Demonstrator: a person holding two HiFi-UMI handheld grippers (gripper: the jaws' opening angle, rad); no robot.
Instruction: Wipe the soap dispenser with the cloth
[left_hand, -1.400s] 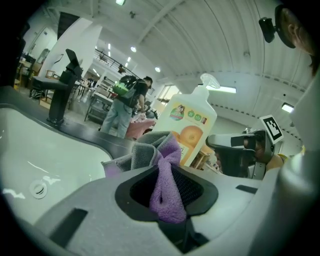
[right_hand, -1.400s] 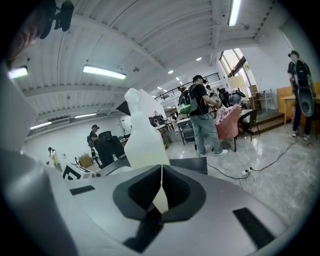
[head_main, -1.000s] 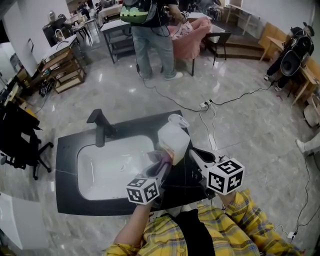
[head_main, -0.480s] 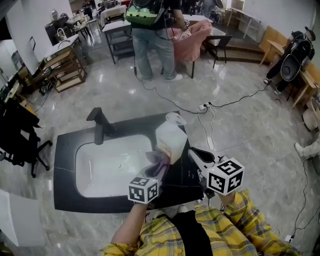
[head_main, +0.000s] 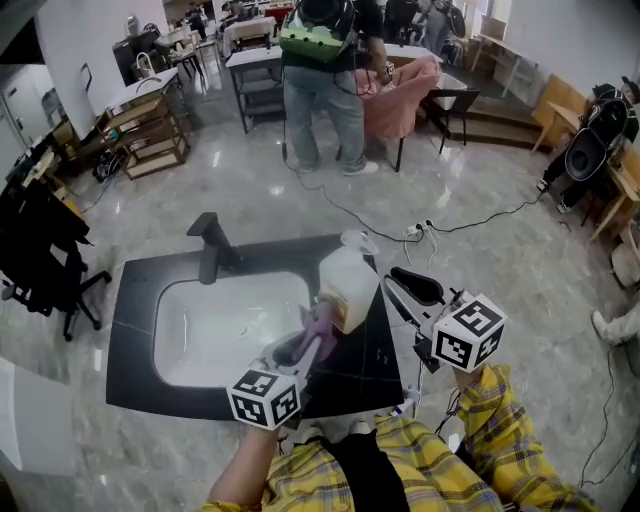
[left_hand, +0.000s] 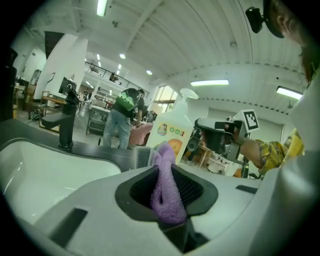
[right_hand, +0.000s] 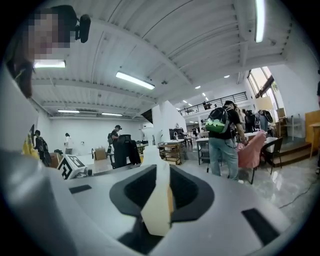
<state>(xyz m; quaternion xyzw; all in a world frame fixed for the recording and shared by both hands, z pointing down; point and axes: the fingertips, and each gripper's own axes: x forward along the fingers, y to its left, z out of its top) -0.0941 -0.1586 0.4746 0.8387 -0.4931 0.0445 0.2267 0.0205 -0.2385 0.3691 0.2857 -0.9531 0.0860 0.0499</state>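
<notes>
Pinching a purple cloth (left_hand: 167, 197) between jaws that are clenched on it, the left gripper (head_main: 303, 348) is seen at the lower centre of the head view, with its marker cube nearest the bottom edge. The cloth is bunched into a fold that stands up out of the jaws, and its upper end is laid against the lower left side of the soap dispenser (head_main: 347, 284). That white pump bottle is found at the middle of the head view, over the right part of the dark counter (head_main: 130, 330) and just right of the white basin (head_main: 215, 330); whether its base rests on the counter cannot be told. From the right of the frame the right gripper (head_main: 392, 284) is brought against the bottle's right side. In the right gripper view a narrow cream part of the bottle is seen pressed between the two jaws, which stand almost together and are opening slightly while the grip is kept. A black faucet (head_main: 208, 245) is seen at the upper left of the basin, well apart from both grippers. The yellow plaid sleeves (head_main: 480, 440) of the person are visible along the bottom edge.
</notes>
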